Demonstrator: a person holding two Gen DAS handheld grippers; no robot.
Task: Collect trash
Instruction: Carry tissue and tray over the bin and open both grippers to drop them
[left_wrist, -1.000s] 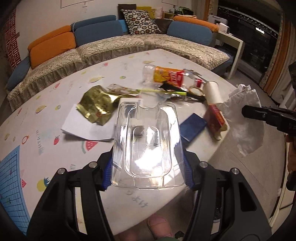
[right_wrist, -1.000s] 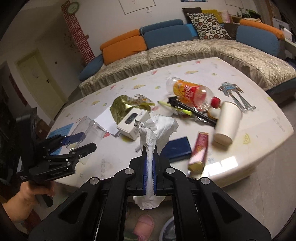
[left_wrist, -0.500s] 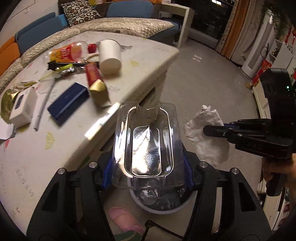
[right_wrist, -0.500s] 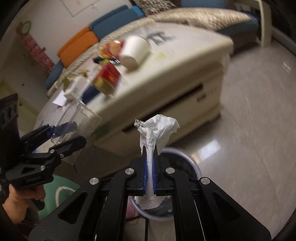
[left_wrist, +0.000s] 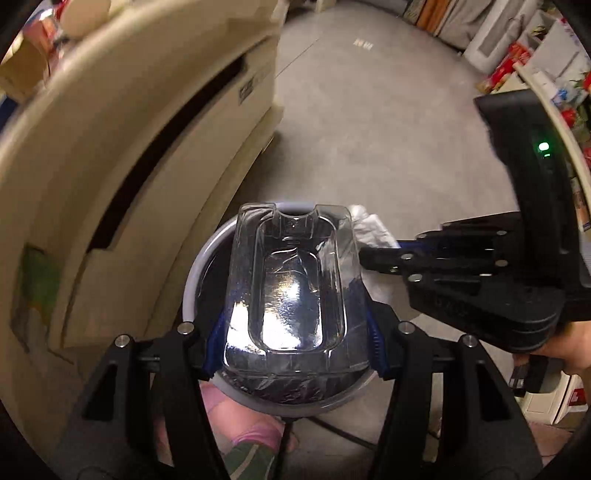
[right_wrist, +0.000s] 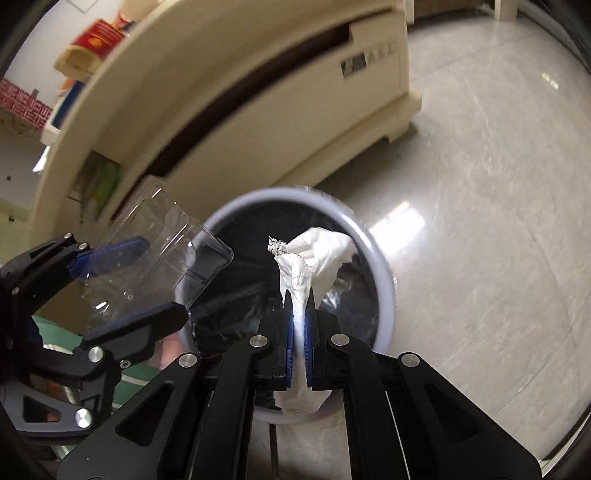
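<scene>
My left gripper (left_wrist: 293, 325) is shut on a clear plastic tray (left_wrist: 291, 291) and holds it over a round white-rimmed trash bin (left_wrist: 190, 291) lined with a dark bag. My right gripper (right_wrist: 298, 301) is shut on a crumpled white paper (right_wrist: 314, 258) and holds it above the same bin (right_wrist: 384, 295). In the right wrist view the left gripper (right_wrist: 129, 280) and the clear tray (right_wrist: 155, 251) are at the bin's left rim. In the left wrist view the right gripper (left_wrist: 384, 254) and its paper (left_wrist: 373, 232) come in from the right.
The cream side of the low table (left_wrist: 110, 155) stands just left of the bin, with trash on its top edge (right_wrist: 92, 40). Grey tiled floor (right_wrist: 480, 184) lies to the right. A foot in a pink sock (left_wrist: 243, 435) is below the bin. Shelves (left_wrist: 535, 55) stand far right.
Both grippers have swung from the tabletop down to the floor bin, carrying the clear tray and the white paper. Both now hang right over the bin's mouth.
</scene>
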